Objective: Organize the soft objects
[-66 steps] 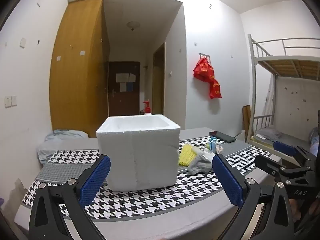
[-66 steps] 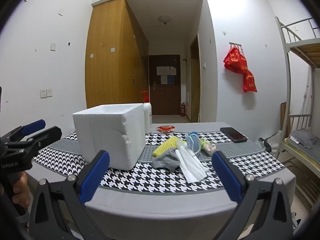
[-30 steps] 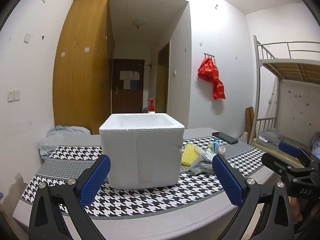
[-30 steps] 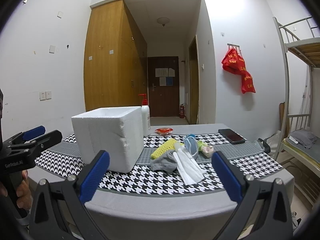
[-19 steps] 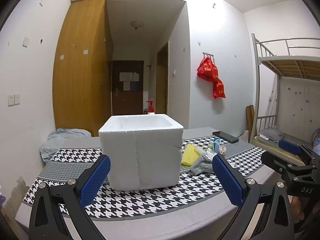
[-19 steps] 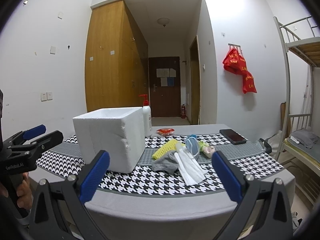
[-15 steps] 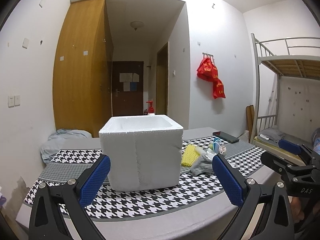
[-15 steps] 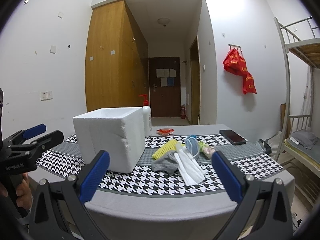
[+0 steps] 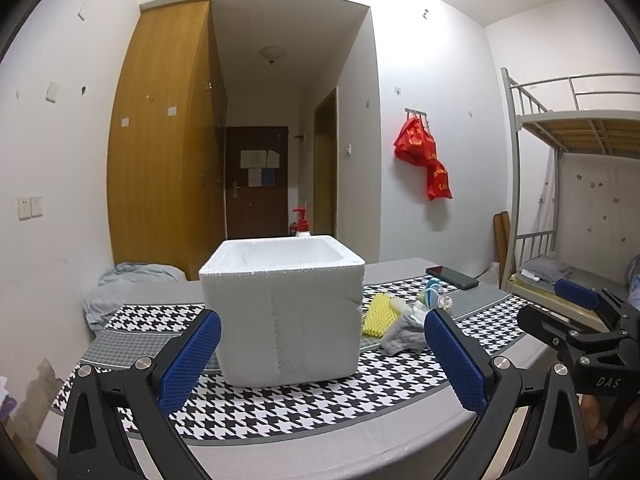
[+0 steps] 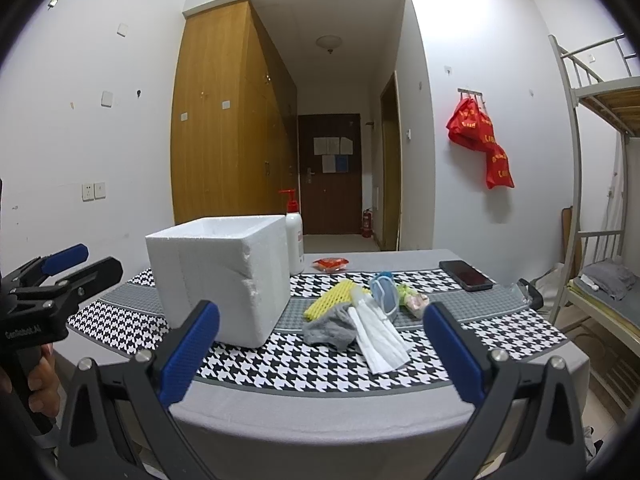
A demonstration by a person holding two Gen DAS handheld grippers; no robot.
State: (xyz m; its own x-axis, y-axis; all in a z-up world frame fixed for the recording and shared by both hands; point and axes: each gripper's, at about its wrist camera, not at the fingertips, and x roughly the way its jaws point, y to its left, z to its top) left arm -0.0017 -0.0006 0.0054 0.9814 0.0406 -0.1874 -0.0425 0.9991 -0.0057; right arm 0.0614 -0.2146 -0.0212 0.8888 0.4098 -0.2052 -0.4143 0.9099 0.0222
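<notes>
A white foam box, open on top, stands on the houndstooth cloth of the table. To its right lies a pile of soft things: a yellow foam net, a grey sock, white folded cloth, a blue mask and a small greenish-pink item. My left gripper is open and empty in front of the box. My right gripper is open and empty in front of the pile.
A pump bottle stands behind the box. A red packet and a black phone lie at the back of the table. A bunk bed stands at the right. Grey bedding lies at the left.
Both grippers have drifted only slightly; the view barely shifts. Nothing on the table has moved.
</notes>
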